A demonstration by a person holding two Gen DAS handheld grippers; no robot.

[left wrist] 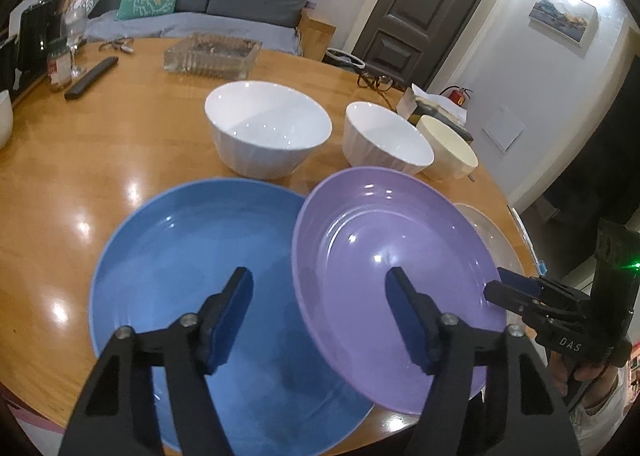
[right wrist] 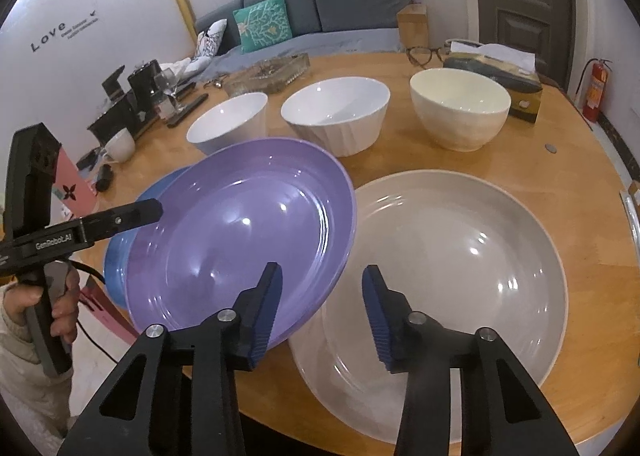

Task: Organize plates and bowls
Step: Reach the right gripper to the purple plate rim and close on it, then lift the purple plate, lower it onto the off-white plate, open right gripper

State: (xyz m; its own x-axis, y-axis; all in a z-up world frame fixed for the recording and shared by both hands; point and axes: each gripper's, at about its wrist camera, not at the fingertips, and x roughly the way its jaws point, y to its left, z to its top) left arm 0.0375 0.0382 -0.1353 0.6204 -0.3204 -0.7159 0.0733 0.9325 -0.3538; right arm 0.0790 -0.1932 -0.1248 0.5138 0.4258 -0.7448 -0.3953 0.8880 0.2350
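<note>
Purple, tilted and empty, the purple plate (left wrist: 380, 256) sits at the near edge of the wooden table (left wrist: 120, 135), its left rim lapping over the empty blue plate (left wrist: 180, 276) and its right rim over an empty beige plate (right wrist: 460, 256). Behind the plates three bowls stand in a row, all with nothing in them: a large white bowl (left wrist: 268, 127), a smaller white bowl (left wrist: 384, 135) and a cream bowl (left wrist: 448, 143). Further back a glass tray (left wrist: 212, 55) holds something brownish that I cannot make out, and a tissue box (right wrist: 496, 71) shows a white sheet poking from its top. "DAS" is printed on the body of the right gripper (right wrist: 322, 270) as the left camera sees it, "GenRobot.AI" runs along the left gripper (left wrist: 319, 274) in the right camera, and "Love" stands on the wall, with smaller lines beside it too fine to read. The left gripper's jaws stand partly open, straddling the purple plate's left rim, one pad over the blue plate and one over the purple; neither visibly presses. The right gripper's jaws are narrower yet still apart, the plate's right rim passing through the gap, with no grip that I can see.
</note>
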